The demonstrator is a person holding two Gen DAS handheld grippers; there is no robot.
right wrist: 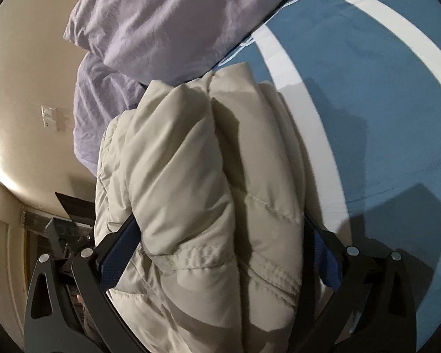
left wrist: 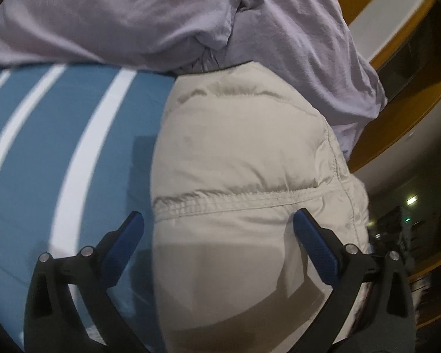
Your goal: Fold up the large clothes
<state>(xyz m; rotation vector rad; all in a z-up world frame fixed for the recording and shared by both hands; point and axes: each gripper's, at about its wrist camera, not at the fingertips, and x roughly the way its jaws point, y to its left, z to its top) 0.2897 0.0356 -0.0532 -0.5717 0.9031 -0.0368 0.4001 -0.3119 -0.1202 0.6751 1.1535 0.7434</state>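
Note:
A puffy beige quilted jacket [left wrist: 244, 153] lies folded into a thick bundle on a blue bed sheet with white stripes [left wrist: 44, 135]. My left gripper [left wrist: 219, 213] hovers open just above the jacket's stitched hem, blue pads spread wide with nothing between them. In the right wrist view the bundled jacket [right wrist: 191, 161] bulges up between the wide-spread fingers of my right gripper [right wrist: 220, 216]. Its fabric brushes the left pad and covers part of the right pad, but the jaws stand fully apart and do not squeeze it.
A lilac duvet [left wrist: 132, 14] is heaped against the jacket's far end, seen also in the right wrist view [right wrist: 161, 14]. The bed's edge runs beside the jacket; past it are a cream wall with a switch plate [right wrist: 50, 119] and wooden furniture [left wrist: 411, 103].

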